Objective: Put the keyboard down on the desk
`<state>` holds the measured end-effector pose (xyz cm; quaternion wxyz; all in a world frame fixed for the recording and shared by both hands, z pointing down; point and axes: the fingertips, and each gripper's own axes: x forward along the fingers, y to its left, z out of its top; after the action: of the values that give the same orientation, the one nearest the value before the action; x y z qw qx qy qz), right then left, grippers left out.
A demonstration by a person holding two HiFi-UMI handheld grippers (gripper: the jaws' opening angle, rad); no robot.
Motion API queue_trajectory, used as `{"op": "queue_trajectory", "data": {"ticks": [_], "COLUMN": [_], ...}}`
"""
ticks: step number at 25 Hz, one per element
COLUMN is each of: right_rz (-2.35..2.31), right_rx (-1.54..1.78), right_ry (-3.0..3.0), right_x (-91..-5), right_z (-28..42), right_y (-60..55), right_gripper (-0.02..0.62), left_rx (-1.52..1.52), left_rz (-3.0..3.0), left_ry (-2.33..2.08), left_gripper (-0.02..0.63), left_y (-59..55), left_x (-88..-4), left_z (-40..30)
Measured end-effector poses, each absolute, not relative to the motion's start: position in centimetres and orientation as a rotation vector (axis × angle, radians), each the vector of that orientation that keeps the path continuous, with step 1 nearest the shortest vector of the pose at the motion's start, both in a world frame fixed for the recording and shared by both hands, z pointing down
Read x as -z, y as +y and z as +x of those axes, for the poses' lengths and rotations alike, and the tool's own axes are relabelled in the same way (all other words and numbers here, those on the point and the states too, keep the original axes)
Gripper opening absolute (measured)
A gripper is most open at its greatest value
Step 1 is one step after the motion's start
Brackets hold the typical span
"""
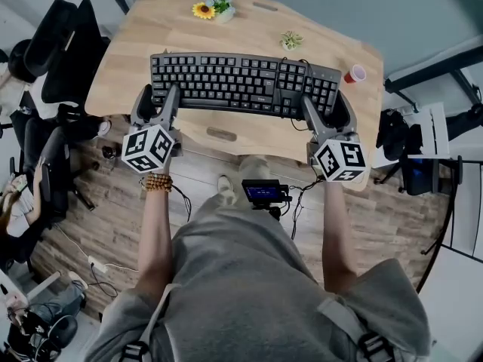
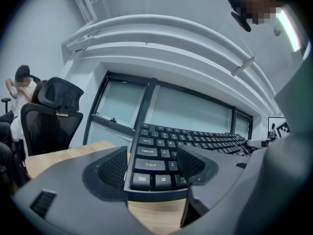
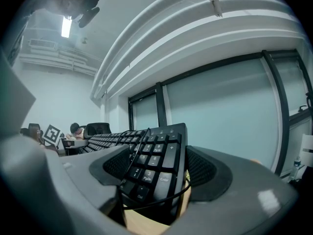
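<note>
Office; wooden desk (image 1: 166,29); mesh swivel chair (image 2: 46,126); glass partition walls (image 3: 220,111); person (image 2: 27,91) seated behind.

keyboard (image 2: 157,153) keys reading Caps Lock, Shift, Ctrl, number pad Enter, PgDn

The keyboard (image 1: 245,84) spans the desk's (image 1: 136,51) near half, flowers (image 1: 213,7) behind it, a cup (image 1: 355,73) off its right end.

yellow flower (image 1: 202,10), small green plant (image 1: 291,40), red cup (image 1: 355,73), black office chair (image 1: 64,51)
</note>
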<state>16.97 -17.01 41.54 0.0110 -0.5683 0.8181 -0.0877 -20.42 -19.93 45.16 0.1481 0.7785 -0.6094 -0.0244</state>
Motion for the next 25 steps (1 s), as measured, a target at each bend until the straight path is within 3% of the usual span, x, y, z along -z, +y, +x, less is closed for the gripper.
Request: {"op": "queue_trajectory", "data": {"ticks": [25], "right_rz": [-1.750], "right_rx": [0.485], "right_ry": [2.603], "right_x": [-47.7], "right_z": [17.5], "right_y": [-19.7], "right_gripper": [0.364], "left_rx": [-0.077], "left_rz": [2.161], "left_ry": [-1.757], "left_gripper": [0.308], "left_y": [-21.4], "left_x": [-50.0], "left_z": [-20.0]}}
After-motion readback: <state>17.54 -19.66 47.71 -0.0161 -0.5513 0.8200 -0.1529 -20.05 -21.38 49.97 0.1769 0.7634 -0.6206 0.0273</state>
